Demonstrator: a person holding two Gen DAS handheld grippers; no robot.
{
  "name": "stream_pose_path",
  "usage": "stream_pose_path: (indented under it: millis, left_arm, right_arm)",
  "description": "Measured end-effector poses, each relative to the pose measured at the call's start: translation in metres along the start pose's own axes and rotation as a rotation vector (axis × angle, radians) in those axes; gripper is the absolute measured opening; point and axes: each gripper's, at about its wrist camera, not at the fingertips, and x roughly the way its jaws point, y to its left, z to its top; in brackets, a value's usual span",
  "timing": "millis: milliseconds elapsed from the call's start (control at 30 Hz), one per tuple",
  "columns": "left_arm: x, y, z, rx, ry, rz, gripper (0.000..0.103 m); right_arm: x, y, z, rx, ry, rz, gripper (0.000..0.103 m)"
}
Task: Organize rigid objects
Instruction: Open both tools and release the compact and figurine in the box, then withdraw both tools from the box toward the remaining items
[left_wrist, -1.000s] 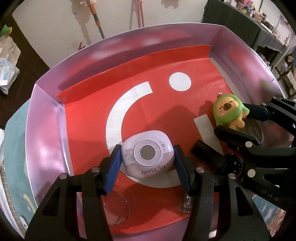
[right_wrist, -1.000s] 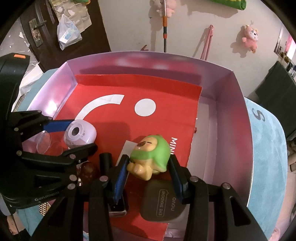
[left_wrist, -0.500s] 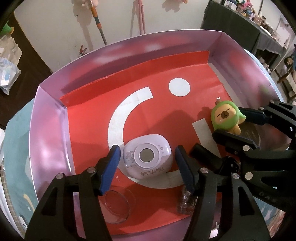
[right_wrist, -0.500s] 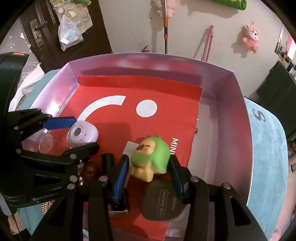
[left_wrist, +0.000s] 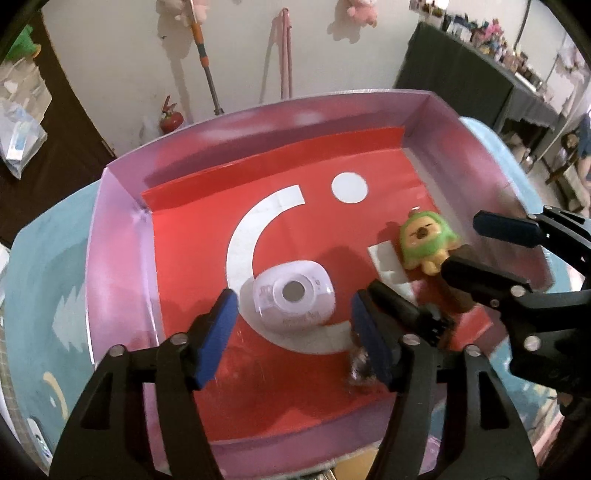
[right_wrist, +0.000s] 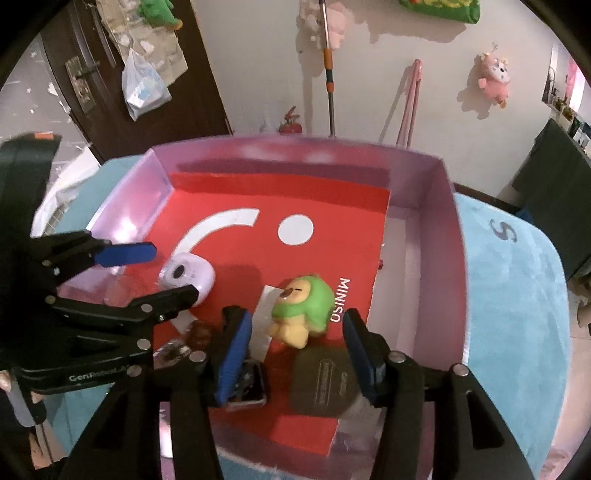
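box (left_wrist: 122, 236) lilac walls, red-white liner | toy (right_wrist: 301, 299) green, yellow | case (left_wrist: 291, 295) pale lilac

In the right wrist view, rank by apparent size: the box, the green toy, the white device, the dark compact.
1. box, by far the largest.
2. dark compact and green toy: alike; the compact lies nearer the camera, so unsure.
3. white device, smallest as seen, though farther and partly behind the left gripper.
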Motion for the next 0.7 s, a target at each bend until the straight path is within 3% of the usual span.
stream_pose_path:
  millis: [100,200,333,500,700]
  left_arm:
    - [-0.021,0.0,-0.009,-0.013,-0.039,-0.036,0.068]
    - [-0.044,0.001,-0.02,-0.018,-0.102,-0.024,0.068]
    - [-0.076,-0.001,-0.033,-0.027,-0.184,-0.056,0.075]
    - [-0.109,-0.002,-0.053,-0.023,-0.294,-0.065,0.078]
    - [-0.15,-0.009,-0.1,-0.038,-0.44,-0.075,0.09]
  right_arm:
    - [-0.024,0.002,-0.002,0.004,-0.041,0.014,0.064]
    - [-0.051,0.005,-0.005,-0.001,-0.085,0.008,0.066]
    - [-0.088,0.009,-0.011,0.005,-0.152,0.021,0.076]
    - [-0.135,0.02,-0.033,-0.017,-0.244,0.013,0.086]
    - [-0.177,0.033,-0.071,-0.037,-0.344,0.003,0.097]
